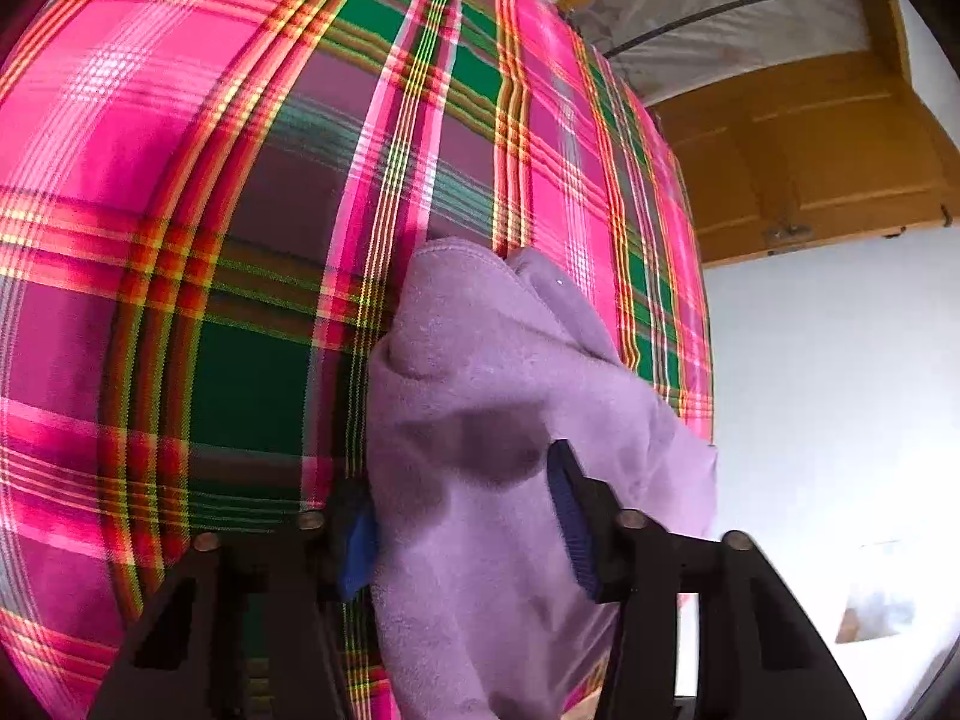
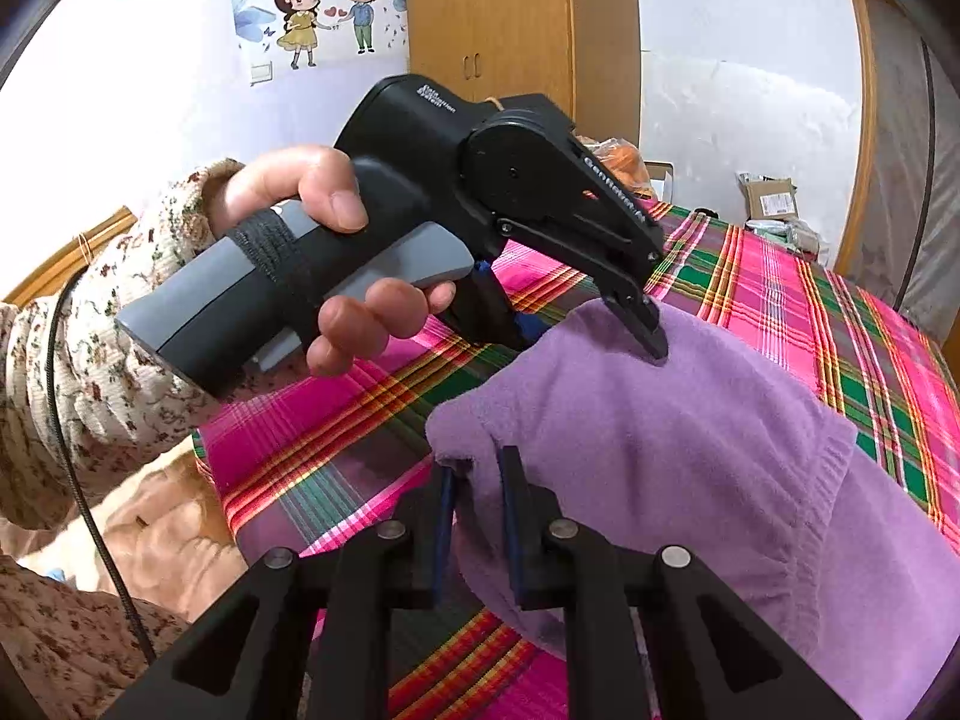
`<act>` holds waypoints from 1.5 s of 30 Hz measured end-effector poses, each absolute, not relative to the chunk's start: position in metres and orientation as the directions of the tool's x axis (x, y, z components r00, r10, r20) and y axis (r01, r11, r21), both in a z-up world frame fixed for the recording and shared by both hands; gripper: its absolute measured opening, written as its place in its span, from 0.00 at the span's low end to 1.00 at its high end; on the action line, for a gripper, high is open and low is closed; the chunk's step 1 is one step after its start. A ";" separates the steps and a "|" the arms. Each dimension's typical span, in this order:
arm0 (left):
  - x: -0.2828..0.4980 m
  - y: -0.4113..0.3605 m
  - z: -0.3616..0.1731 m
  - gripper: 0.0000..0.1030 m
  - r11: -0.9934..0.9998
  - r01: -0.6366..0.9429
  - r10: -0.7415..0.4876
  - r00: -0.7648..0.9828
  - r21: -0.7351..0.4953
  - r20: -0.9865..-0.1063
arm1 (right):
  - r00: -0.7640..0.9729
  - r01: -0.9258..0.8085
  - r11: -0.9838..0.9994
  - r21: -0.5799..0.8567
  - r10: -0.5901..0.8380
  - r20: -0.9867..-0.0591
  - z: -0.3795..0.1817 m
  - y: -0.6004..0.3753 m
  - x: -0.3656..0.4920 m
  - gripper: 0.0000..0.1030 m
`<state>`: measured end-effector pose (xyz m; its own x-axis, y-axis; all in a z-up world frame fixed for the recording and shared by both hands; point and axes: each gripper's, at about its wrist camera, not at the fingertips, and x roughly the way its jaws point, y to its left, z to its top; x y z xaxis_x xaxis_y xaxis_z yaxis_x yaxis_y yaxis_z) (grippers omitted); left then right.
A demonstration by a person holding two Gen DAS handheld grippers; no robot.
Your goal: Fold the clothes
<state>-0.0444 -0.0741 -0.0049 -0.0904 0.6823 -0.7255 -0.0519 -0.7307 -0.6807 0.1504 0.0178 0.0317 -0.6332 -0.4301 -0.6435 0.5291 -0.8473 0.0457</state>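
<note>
A lilac knitted sweater (image 2: 690, 456) lies bunched on a pink, green and orange plaid cloth (image 2: 336, 438). My right gripper (image 2: 477, 480) is shut on a folded edge of the sweater at its near left corner. My left gripper (image 1: 465, 510) holds a thick bunch of the same sweater (image 1: 480, 384) between its blue pads, jaws partly apart around the fabric. In the right wrist view the left gripper (image 2: 636, 324) presses down on the sweater's far edge, held by a hand in a floral sleeve.
The plaid cloth (image 1: 180, 240) covers a raised surface. A wooden wardrobe (image 2: 498, 24) and white wall with cartoon stickers (image 2: 324, 12) stand behind. Boxes and bags (image 2: 771, 198) sit at the far edge. A wooden door (image 1: 810, 156) shows in the left wrist view.
</note>
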 end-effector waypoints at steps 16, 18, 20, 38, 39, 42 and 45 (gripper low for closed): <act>-0.057 -0.079 -0.019 0.13 -0.670 -0.009 0.741 -0.078 -0.743 -0.667 | -0.626 0.522 -0.851 0.058 -0.429 -0.651 0.034 0.004 0.164 0.13; -0.057 -0.078 -0.018 0.13 -0.674 -0.027 0.737 -0.089 -0.738 -0.670 | -0.626 0.523 -0.851 0.054 -0.426 -0.653 0.035 0.001 0.166 0.12; -0.054 -0.081 -0.017 0.13 -0.677 -0.041 0.735 -0.094 -0.735 -0.672 | -0.626 0.526 -0.849 0.043 -0.422 -0.656 0.035 -0.003 0.167 0.11; -0.057 -0.113 -0.005 0.12 -0.661 -0.053 0.747 -0.146 -0.749 -0.649 | -0.597 0.547 -0.833 0.086 -0.460 -0.657 0.037 -0.027 0.155 0.09; -0.055 -0.115 -0.003 0.12 -0.663 -0.053 0.745 -0.150 -0.747 -0.650 | -0.594 0.553 -0.829 0.087 -0.465 -0.657 0.037 -0.029 0.155 0.09; -0.053 -0.123 -0.002 0.12 -0.666 -0.041 0.740 -0.162 -0.744 -0.653 | -0.584 0.571 -0.817 0.086 -0.477 -0.657 0.038 -0.038 0.157 0.09; -0.052 -0.132 -0.001 0.12 -0.677 -0.029 0.729 -0.172 -0.736 -0.663 | -0.571 0.592 -0.801 0.090 -0.496 -0.654 0.039 -0.047 0.159 0.09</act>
